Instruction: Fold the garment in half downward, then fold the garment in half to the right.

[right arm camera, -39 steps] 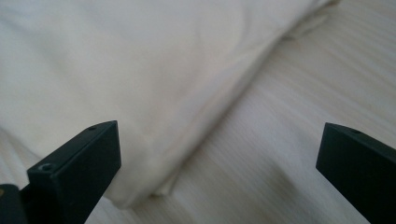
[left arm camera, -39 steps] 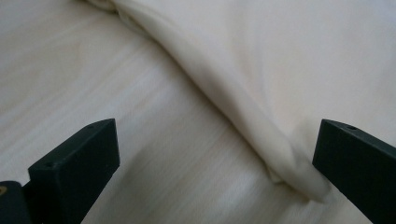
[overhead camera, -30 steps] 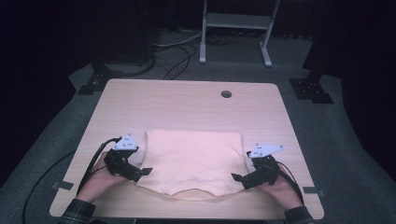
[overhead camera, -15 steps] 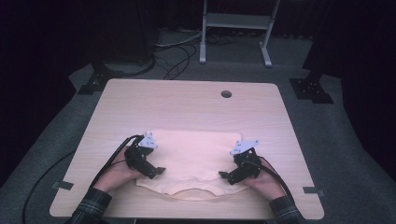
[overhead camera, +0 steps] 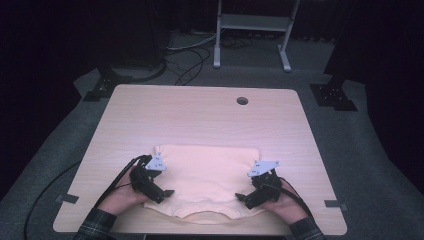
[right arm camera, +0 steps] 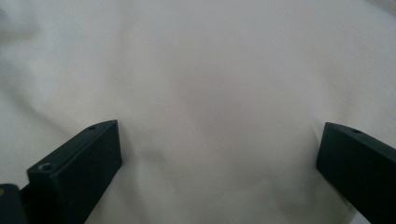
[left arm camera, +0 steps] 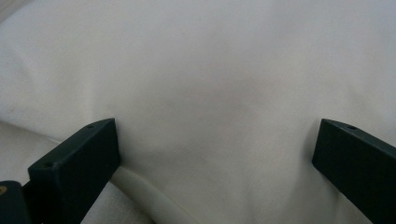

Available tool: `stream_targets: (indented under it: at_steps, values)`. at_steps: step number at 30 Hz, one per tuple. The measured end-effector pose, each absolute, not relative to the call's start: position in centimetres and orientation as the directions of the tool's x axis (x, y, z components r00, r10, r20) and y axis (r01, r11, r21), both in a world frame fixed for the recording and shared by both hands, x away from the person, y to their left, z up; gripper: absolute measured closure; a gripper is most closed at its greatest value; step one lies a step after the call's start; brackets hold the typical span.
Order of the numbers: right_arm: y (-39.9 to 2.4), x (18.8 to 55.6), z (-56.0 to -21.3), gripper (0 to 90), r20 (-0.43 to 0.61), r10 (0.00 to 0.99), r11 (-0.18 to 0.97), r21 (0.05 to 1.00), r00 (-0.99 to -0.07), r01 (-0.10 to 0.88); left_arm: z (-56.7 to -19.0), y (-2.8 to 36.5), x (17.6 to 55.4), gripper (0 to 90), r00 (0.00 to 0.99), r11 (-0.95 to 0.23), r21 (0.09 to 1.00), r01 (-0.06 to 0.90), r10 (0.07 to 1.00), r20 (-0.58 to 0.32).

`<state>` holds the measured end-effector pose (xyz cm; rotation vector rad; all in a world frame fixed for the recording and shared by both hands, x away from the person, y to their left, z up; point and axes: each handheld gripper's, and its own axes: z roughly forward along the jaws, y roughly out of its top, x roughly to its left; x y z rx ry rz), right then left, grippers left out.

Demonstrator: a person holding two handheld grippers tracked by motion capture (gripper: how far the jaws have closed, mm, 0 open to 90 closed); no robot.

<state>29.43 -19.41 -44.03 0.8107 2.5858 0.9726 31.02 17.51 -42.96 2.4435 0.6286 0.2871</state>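
Garment [overhead camera: 207, 175], cream, folded at near table [overhead camera: 200, 120] edge; left gripper [overhead camera: 167, 193] and right gripper [overhead camera: 239, 196] released, jaws spread over its near corners.

1. A light wooden table [overhead camera: 200, 115] with a round cable hole [overhead camera: 242, 100] is set on grey carpet [overhead camera: 365, 150].
2. A metal stand [overhead camera: 252, 30] and loose cables [overhead camera: 185, 57] are seen behind it.
3. The surroundings are left in darkness.
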Motion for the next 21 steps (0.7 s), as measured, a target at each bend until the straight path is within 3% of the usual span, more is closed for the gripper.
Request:
stream_targets:
  at_steps: [21]
  values:
    - [-19.9, 26.3, -44.1, 0.0, -0.043, 0.573, 0.623, 0.672, -0.819, 0.401, -43.1, 17.2, 28.0, 0.3, 0.872, -0.711, 0.604, 0.36, 0.487, 0.054]
